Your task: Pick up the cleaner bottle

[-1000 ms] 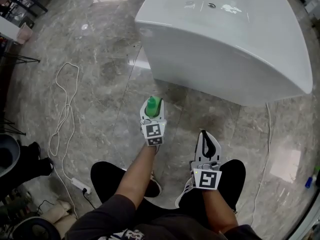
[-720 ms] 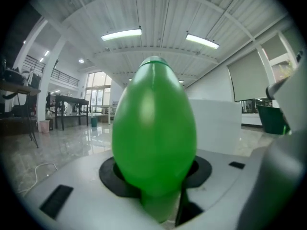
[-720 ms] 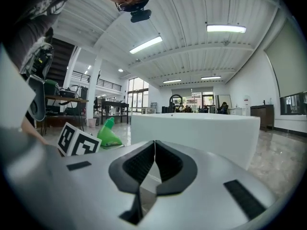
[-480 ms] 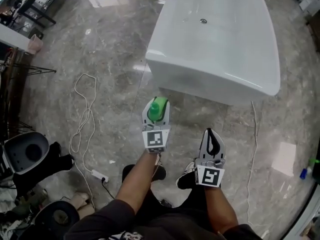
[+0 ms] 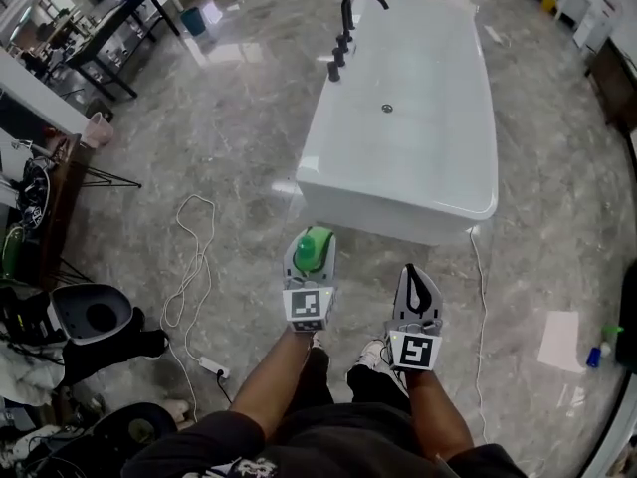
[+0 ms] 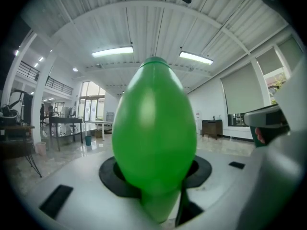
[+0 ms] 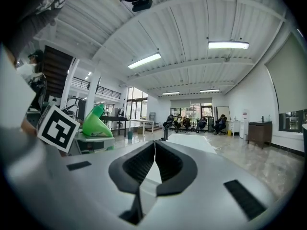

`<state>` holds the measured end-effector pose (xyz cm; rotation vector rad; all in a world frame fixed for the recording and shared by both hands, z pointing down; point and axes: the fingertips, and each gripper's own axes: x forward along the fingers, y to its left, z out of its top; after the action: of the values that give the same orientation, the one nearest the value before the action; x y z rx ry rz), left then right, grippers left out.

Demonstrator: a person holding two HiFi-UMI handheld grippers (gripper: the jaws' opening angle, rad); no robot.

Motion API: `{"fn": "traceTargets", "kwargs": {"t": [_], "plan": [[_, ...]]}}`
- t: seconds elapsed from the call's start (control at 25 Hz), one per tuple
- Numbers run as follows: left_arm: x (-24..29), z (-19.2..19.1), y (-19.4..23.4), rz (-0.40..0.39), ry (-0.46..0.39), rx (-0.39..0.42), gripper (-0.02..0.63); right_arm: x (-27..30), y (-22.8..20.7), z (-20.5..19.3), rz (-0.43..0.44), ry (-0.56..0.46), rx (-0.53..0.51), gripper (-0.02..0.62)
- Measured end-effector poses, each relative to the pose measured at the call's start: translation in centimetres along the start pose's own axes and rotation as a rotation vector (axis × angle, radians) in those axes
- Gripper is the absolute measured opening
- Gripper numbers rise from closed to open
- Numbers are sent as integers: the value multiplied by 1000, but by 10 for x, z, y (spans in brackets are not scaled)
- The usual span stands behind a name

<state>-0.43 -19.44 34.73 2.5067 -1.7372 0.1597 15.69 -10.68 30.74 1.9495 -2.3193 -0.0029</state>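
Note:
The cleaner bottle [image 5: 317, 248] is green and rounded, and my left gripper [image 5: 312, 244] is shut on it, holding it high above the marble floor. In the left gripper view the green bottle [image 6: 154, 143] fills the middle, standing between the jaws of the left gripper [image 6: 156, 181]. My right gripper [image 5: 414, 277] hangs to the right of it, shut and empty. In the right gripper view the right gripper [image 7: 154, 164] has its dark pads pressed together, and the bottle [image 7: 96, 123] shows at the left beside the left gripper's marker cube [image 7: 57, 127].
A white bathtub [image 5: 408, 127] with a black tap [image 5: 348, 23] stands ahead on the floor. White cables [image 5: 194, 257] and a power strip [image 5: 212, 367] lie at the left, near a dark stool [image 5: 95, 317]. A small bottle [image 5: 595, 355] stands at the far right.
Both grippers have risen a long way as the person stood up. The floor and bathtub now look farther off. The green bottle stays in the left gripper.

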Motion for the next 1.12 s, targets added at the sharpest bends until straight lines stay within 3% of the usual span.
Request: {"fn": "traceTargets", "kwargs": {"t": [0.16, 0.28, 0.56, 0.84, 1.12], "plan": [[-21, 53, -40, -29, -12, -1, 179, -17, -31, 28, 4, 9, 36, 17], [-38, 57, -51, -49, -6, 8, 179, -21, -39, 35, 10, -4, 104, 17], [-63, 101, -77, -84, -32, -11, 179, -44, -60, 87, -31, -28, 24, 17], [-72, 118, -64, -118, -6, -3, 179, -50, -55, 107, -102, -59, 22, 17], [-68, 141, -59, -156, -54, -10, 179, -53, -53, 122, -131, -66, -22, 17]]}}
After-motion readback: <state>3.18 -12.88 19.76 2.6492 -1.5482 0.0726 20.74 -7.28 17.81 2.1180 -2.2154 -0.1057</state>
